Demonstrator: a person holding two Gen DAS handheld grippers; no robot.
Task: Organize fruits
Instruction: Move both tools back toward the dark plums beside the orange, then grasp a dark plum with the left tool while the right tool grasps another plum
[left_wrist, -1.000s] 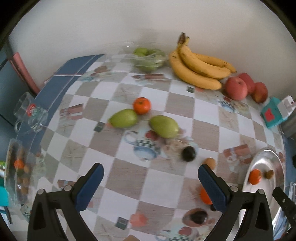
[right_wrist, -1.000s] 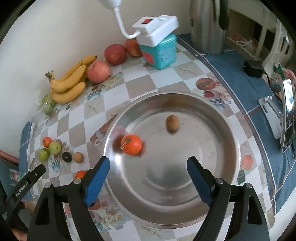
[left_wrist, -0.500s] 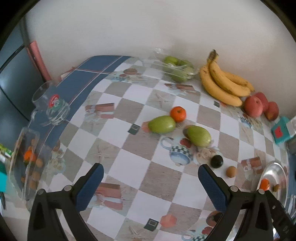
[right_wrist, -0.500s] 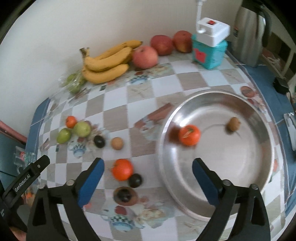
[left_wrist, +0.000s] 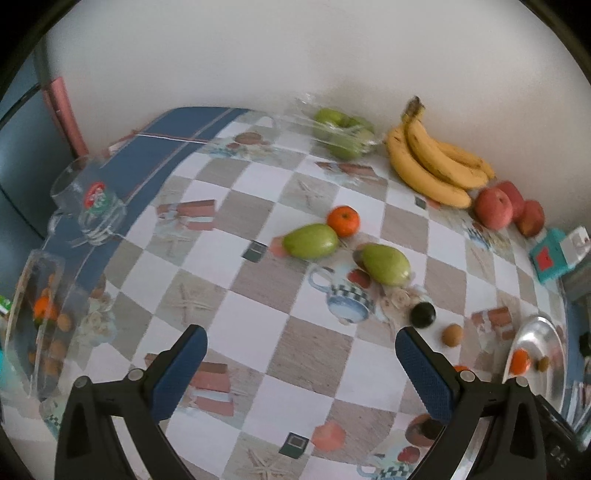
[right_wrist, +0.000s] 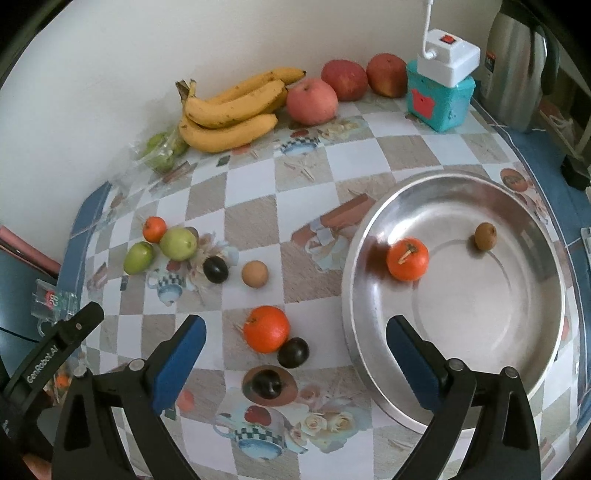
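My right gripper (right_wrist: 294, 332) is open and empty above the checked tablecloth, just left of a steel bowl (right_wrist: 354, 266). An orange (right_wrist: 407, 258) and a small brown fruit (right_wrist: 485, 236) lie in the bowl. Below the jaws are an orange (right_wrist: 266, 328) and two dark plums (right_wrist: 293, 352) (right_wrist: 266, 383). Farther off lie a brown fruit (right_wrist: 254, 273), a third plum (right_wrist: 215, 269), two green fruits (right_wrist: 178, 243) and a small orange (right_wrist: 154, 228). My left gripper (left_wrist: 300, 334) is open and empty, well short of the green fruits (left_wrist: 310, 240) and the small orange (left_wrist: 343, 220).
Bananas (right_wrist: 232, 110), red apples (right_wrist: 312, 100) and a bag of green fruit (left_wrist: 343, 133) line the wall. A teal box with a white plug (right_wrist: 439, 92) and a steel kettle (right_wrist: 517, 66) stand at the back right. A glass mug (left_wrist: 88, 201) and a clear container (left_wrist: 40, 321) sit at the left edge.
The right gripper has swung left from over the bowl to the loose fruit beside it, and its jaws stand a little wider. The left gripper has drawn back, so the fruit looks farther away.
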